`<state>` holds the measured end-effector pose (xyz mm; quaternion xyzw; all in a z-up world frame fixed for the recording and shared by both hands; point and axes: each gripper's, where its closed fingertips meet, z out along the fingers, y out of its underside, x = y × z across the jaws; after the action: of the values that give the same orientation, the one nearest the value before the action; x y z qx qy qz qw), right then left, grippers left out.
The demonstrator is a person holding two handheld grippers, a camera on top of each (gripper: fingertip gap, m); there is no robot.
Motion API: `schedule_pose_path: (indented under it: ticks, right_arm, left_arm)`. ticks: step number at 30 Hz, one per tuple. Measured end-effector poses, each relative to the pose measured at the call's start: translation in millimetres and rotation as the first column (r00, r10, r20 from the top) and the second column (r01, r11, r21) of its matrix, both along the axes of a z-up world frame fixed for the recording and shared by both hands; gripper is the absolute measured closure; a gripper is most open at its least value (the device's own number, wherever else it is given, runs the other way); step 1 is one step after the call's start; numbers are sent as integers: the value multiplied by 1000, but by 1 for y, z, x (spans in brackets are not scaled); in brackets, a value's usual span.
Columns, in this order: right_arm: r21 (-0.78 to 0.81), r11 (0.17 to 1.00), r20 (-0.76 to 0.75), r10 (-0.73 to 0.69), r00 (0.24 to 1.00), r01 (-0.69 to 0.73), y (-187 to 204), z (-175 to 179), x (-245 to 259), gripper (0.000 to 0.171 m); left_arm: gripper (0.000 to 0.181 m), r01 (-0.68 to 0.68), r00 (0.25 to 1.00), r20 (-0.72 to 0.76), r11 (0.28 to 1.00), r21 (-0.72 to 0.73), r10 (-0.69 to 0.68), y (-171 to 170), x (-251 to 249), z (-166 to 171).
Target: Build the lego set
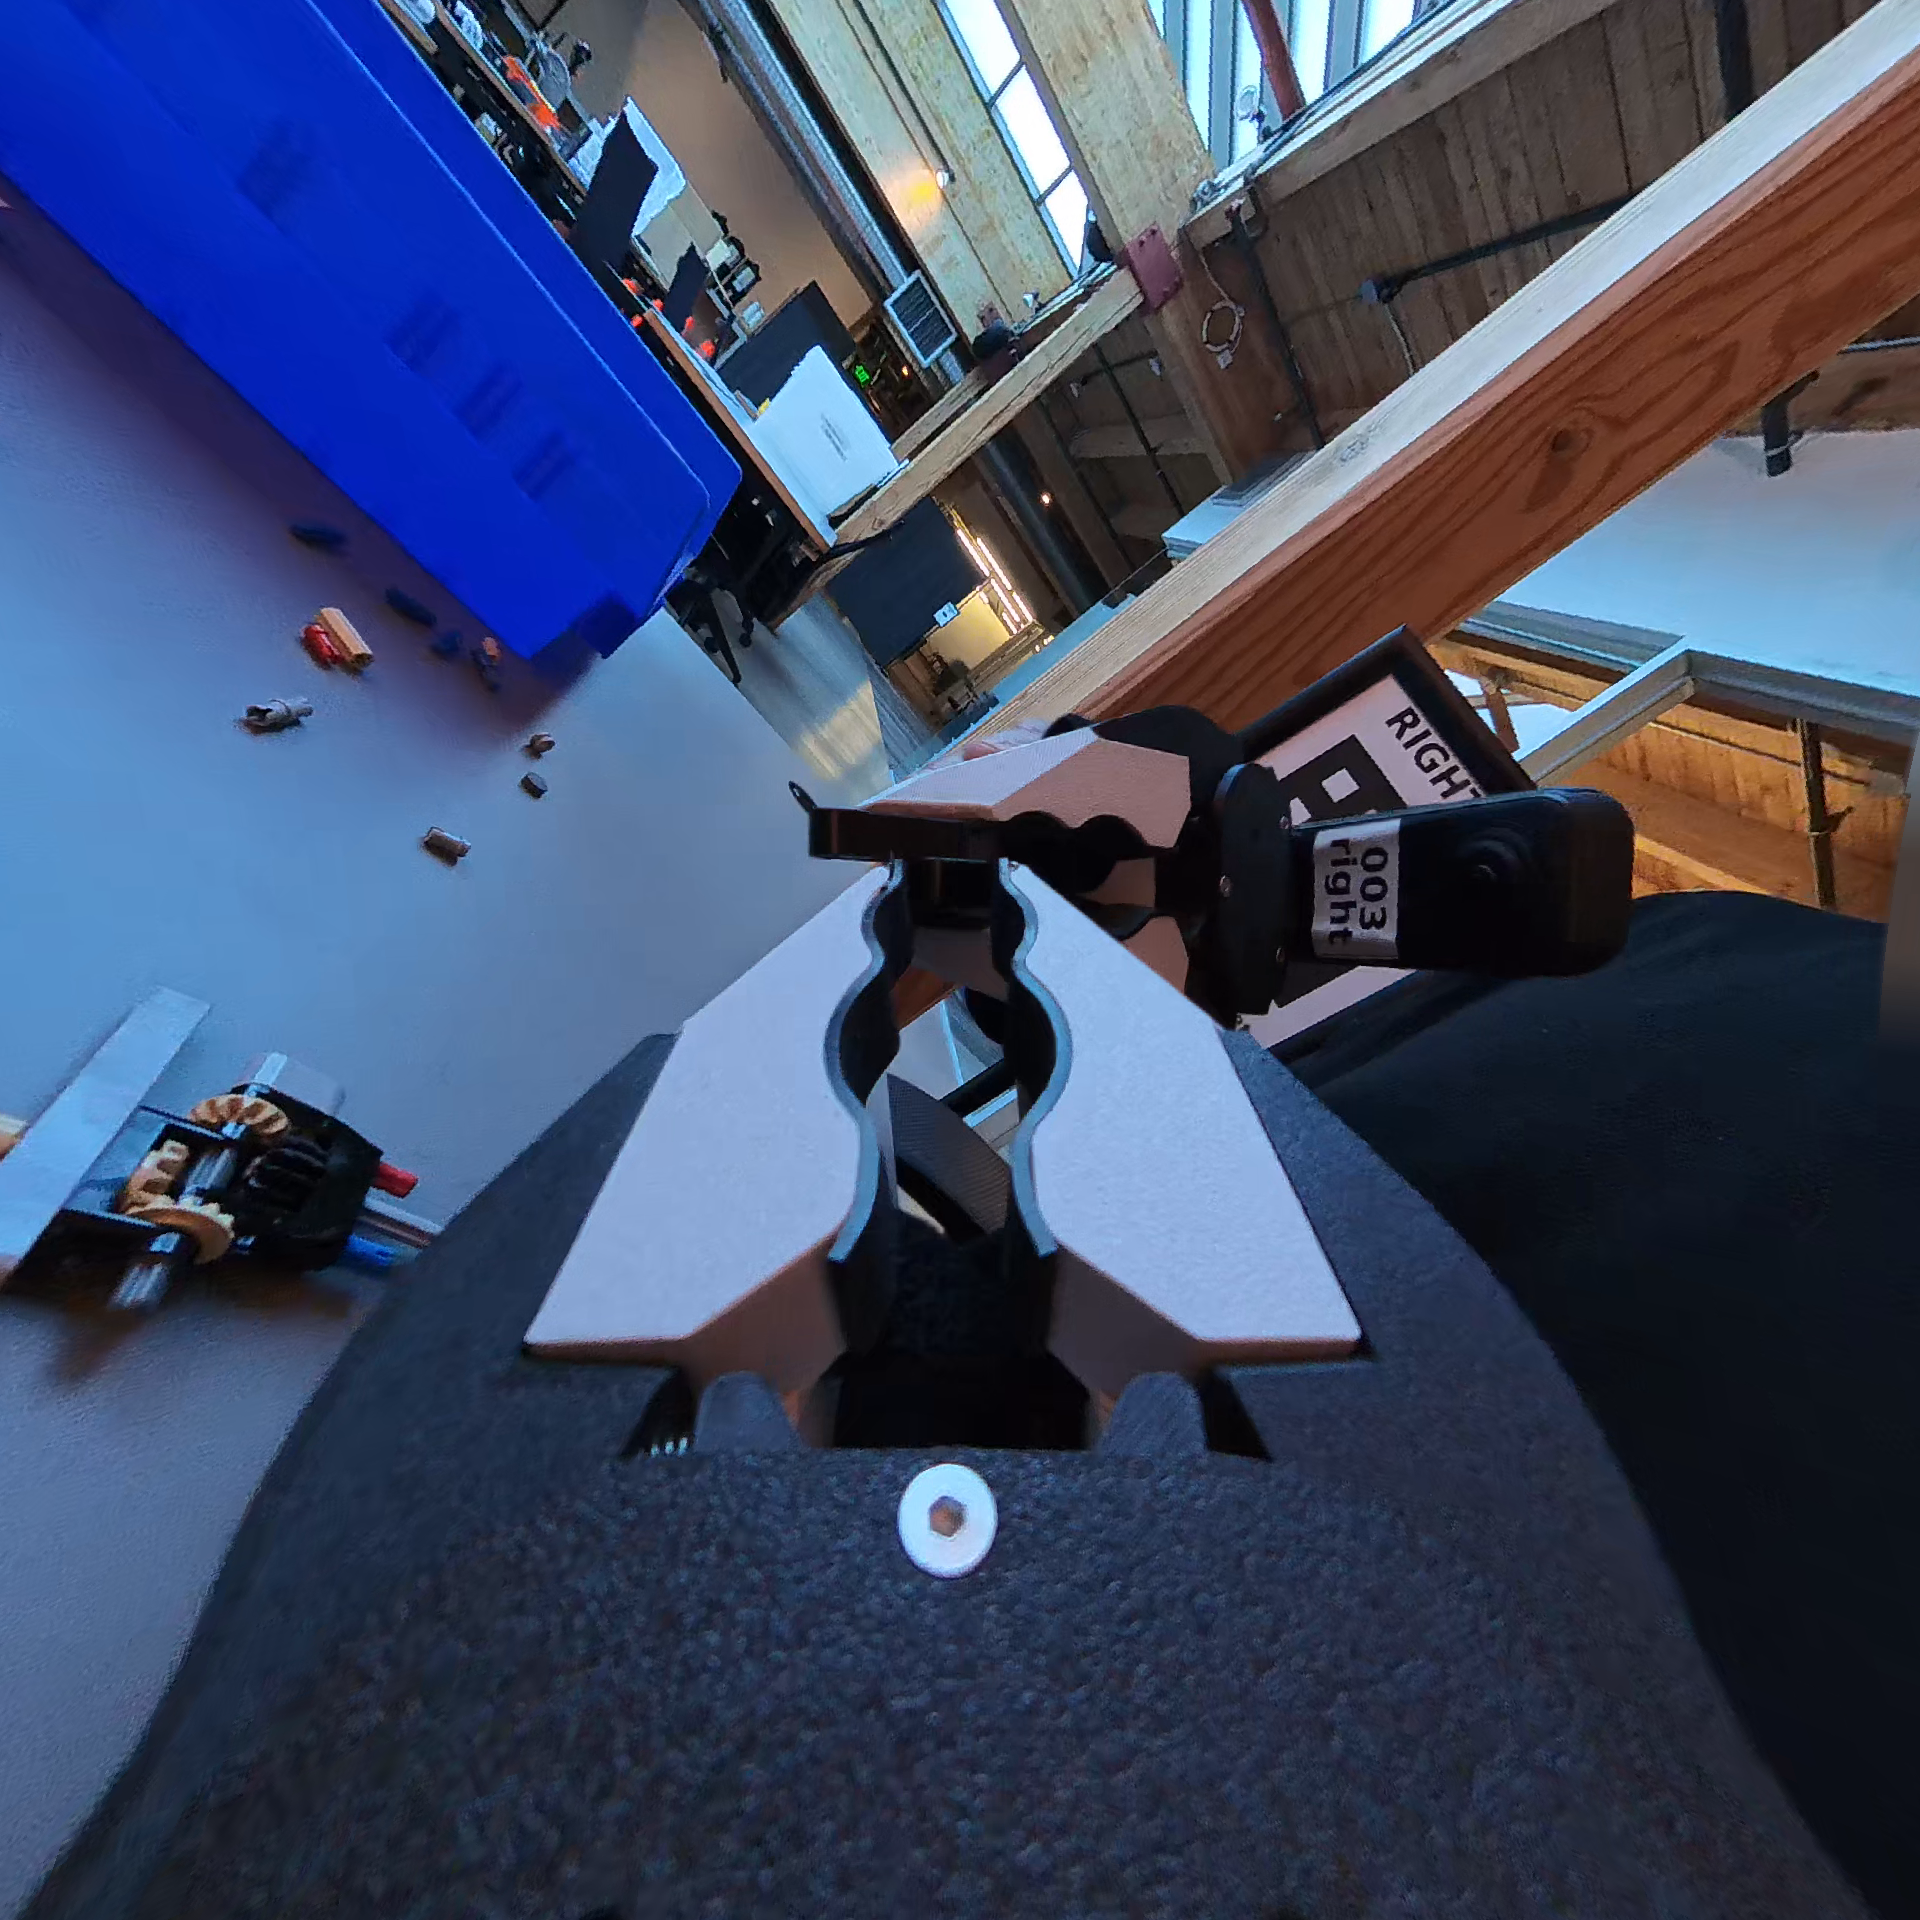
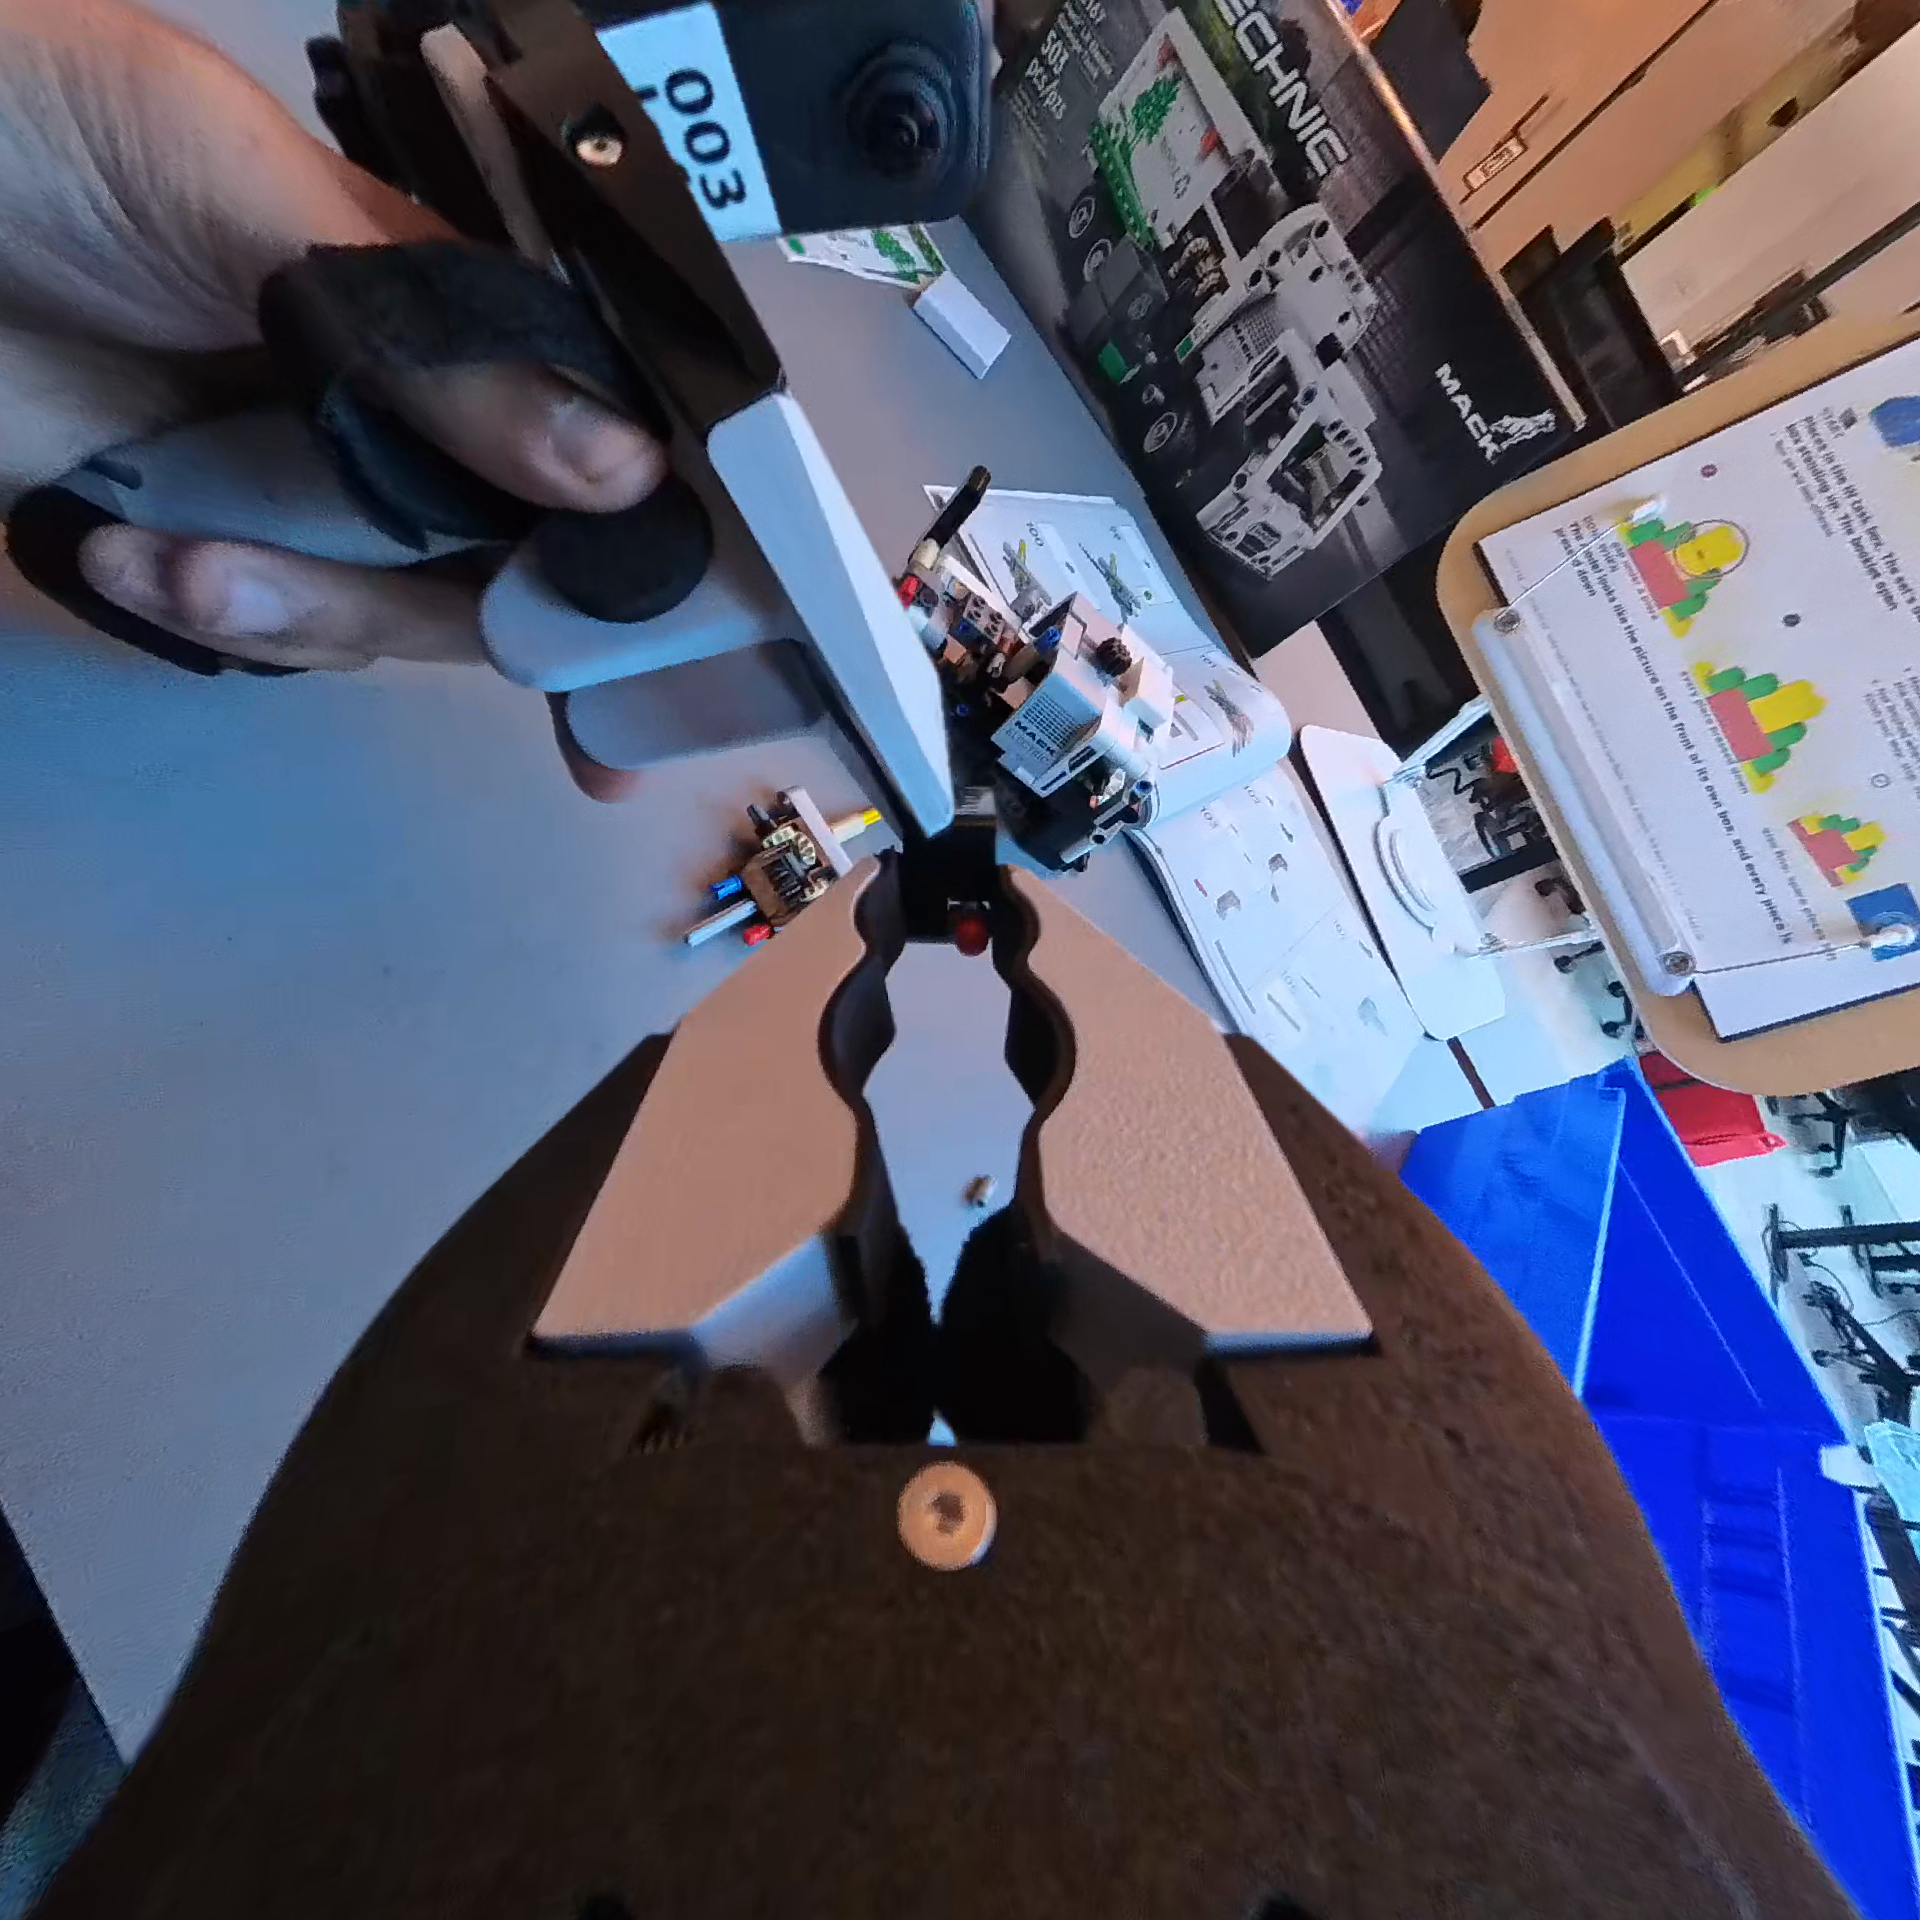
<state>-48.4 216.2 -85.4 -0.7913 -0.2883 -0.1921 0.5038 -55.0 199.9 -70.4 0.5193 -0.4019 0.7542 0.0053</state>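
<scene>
Both grippers meet in the air above the grey table (image 2: pixel 260 987) on one black lego piece. In the left wrist view my left gripper (image 1: pixel 951 883) is shut on the piece's black block, and a black beam (image 1: pixel 868 831) of the piece sticks out to the left. My right gripper (image 1: pixel 1003 847) comes in from the right and grips the same piece. In the right wrist view my right gripper (image 2: pixel 951 904) is shut on the black piece (image 2: pixel 940 878), which carries a red pin (image 2: pixel 971 935). The left gripper (image 2: pixel 930 816) reaches down onto it from the upper left.
A gear assembly (image 1: pixel 229 1174) lies on the table, also seen in the right wrist view (image 2: pixel 779 873). A white truck cab build (image 2: pixel 1070 717) sits on an open instruction booklet (image 2: pixel 1278 904). Loose pieces (image 1: pixel 338 636) lie beside a blue bin (image 1: pixel 364 260). The lego box (image 2: pixel 1299 312) stands behind. The tips of both grippers are at nearly the same place.
</scene>
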Motion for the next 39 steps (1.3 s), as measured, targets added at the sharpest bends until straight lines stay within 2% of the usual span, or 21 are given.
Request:
schedule_pose_path:
  ticks: [3, 7, 11, 13, 16, 19, 22, 24, 28, 33, 34, 37, 39]
  right_arm:
    - [-16, 1000, -13, -10, 1000, 10, -1, -4, 1, 156]
    - [1, 1000, -187, -28, 982, 29, 2, -1, 1, 155]
    - [-6, 999, -353, 33, 935, -38, -10, 1, -3, 144]
    - [-1, 999, -434, 46, 900, -51, -18, 2, 3, 145]
    - [-34, 985, -600, 115, 791, -169, -32, -3, -3, 142]
    - [-18, 971, -686, 162, 710, -240, -38, -3, -1, 143]
    - [-41, 956, -699, 180, 692, -290, -38, -8, 3, 142]
    - [-39, 950, -694, 198, 692, -311, -37, -9, 7, 145]
    - [-17, 945, -677, 229, 699, -327, -33, -10, 15, 157]
    - [-26, 947, -668, 221, 710, -319, -28, -18, 31, 158]
    - [-30, 953, -667, 205, 716, -301, -25, -20, 36, 158]
    - [-52, 970, -695, 136, 706, -238, -17, -24, 50, 158]
    - [-53, 991, -694, 51, 719, -121, -7, -24, 71, 158]
  left_arm:
    - [170, -9, 1000, -10, 1000, 22, 9, -1, 1, -3]
    - [170, 1, 1000, -14, 999, 34, -1, 1, 3, -1]
    - [170, 83, 996, -29, 988, 131, -80, 1, 1, 6]
    - [170, 134, 991, -27, 972, 194, -131, -2, -1, 12]
    - [170, 201, 978, -37, 897, 394, -203, -8, -2, 12]
    - [170, 320, 937, -71, 761, 564, -341, -20, -6, 7]
    - [169, 405, 894, -129, 654, 639, -428, -27, -2, 4]
    - [169, 435, 878, -152, 625, 648, -453, -30, 5, 4]
    - [170, 459, 869, -168, 630, 627, -465, -30, 22, 2]
    - [170, 472, 865, -183, 634, 613, -467, -24, 37, -6]
    - [169, 458, 873, -180, 637, 619, -453, -21, 41, -9]
    - [151, 364, 923, -143, 686, 631, -358, -2, 59, -8]
    - [144, 269, 959, -106, 720, 640, -263, 18, 68, -4]
